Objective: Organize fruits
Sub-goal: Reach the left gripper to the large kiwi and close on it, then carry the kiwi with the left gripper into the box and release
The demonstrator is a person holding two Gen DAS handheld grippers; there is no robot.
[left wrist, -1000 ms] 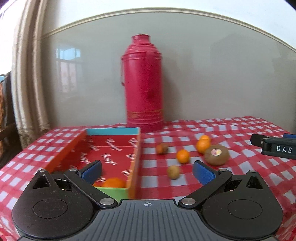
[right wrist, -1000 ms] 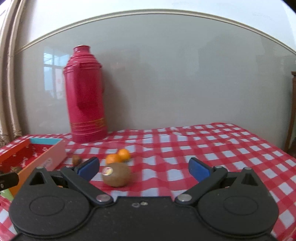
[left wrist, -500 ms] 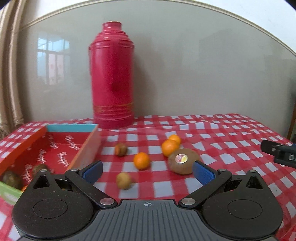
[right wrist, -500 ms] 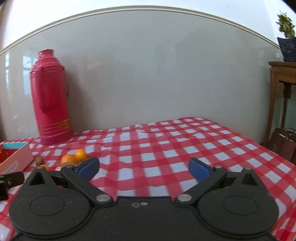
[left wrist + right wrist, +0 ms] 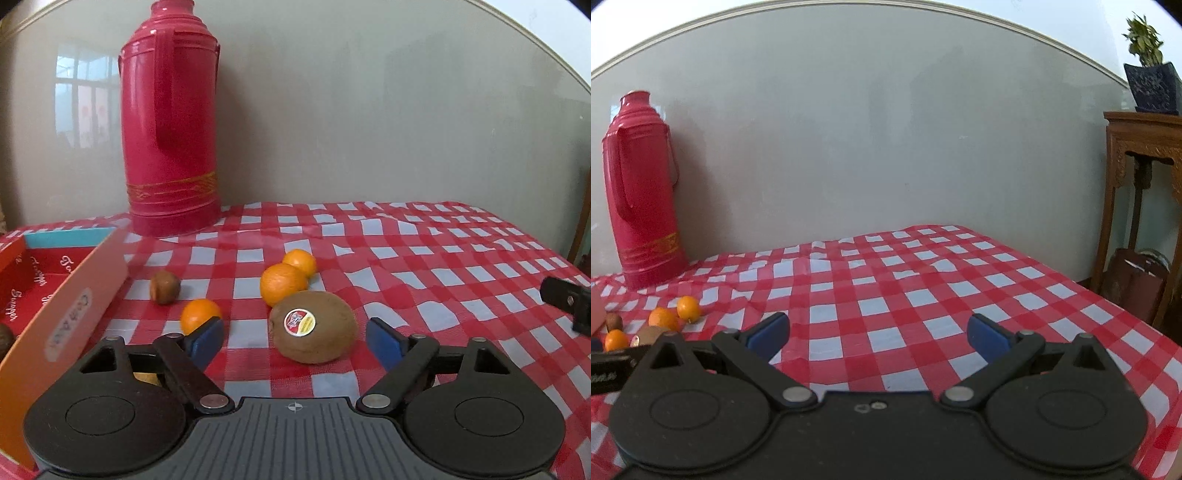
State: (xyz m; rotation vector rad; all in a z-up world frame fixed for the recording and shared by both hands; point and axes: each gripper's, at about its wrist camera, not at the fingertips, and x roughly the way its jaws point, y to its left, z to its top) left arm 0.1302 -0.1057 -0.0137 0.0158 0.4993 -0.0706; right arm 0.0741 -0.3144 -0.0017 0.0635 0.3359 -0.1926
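Handheld grippers, L (image 5: 295,339) and R (image 5: 878,332): appearance
Black plastic bodies w/ round pivot housings, silver rivets, blue finger pads (image 5: 205,341); L has ribbed grey centre plate w/ crosshair mark

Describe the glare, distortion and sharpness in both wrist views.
Left wrist: window reflection glares on the glossy grey wall panel beside the red plastic thermos flask; the stickered brown kiwi is sharp. Right wrist: fisheye bends the wall's top trim into an arch; the red checked tablecloth is evenly lit.
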